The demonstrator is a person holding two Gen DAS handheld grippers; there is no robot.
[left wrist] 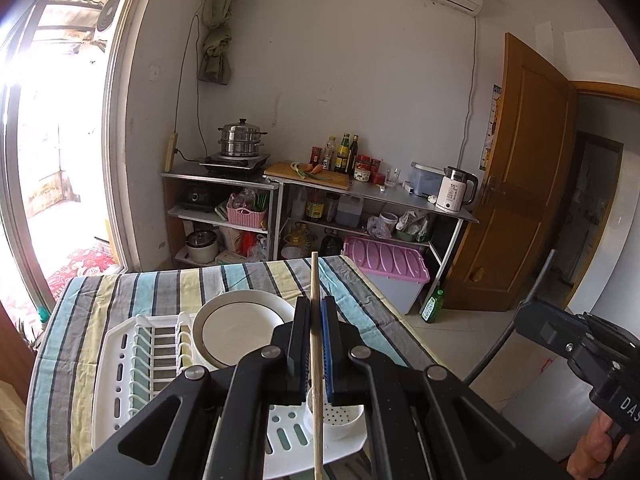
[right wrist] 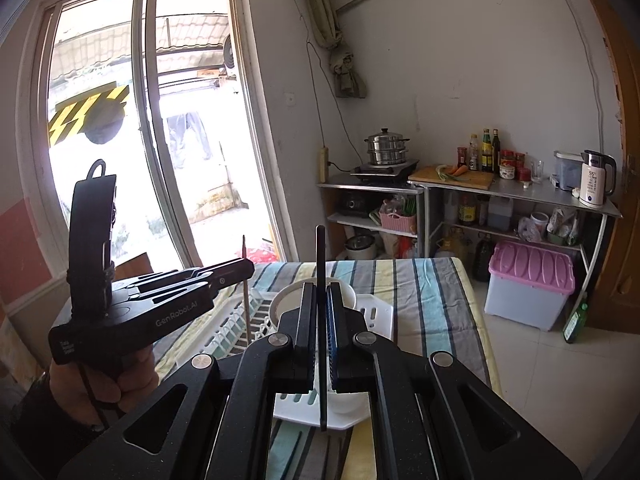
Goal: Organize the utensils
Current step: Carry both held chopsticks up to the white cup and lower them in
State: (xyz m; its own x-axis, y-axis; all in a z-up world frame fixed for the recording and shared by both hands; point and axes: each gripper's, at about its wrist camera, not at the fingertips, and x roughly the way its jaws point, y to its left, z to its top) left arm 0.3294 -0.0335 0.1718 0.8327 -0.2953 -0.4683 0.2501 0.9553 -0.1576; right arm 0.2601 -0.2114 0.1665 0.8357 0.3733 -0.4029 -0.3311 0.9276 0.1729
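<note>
Chopsticks are split between the hands: left hand-held gripper (left wrist: 316, 344) is clenched on a wooden chopstick (left wrist: 315, 320), right hand-held gripper (right wrist: 320, 344) on a dark chopstick (right wrist: 321, 280), both upright above the rack (left wrist: 120, 360), probably so they drop tip-first into its cup (left wrist: 344, 420).

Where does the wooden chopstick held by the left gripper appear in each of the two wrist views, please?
Left wrist: wooden chopstick runs upright through the centre, clamped in the left gripper.
Right wrist: a thin stick left of centre, in the same gripper.
Shared landmark: white dish rack.
</note>
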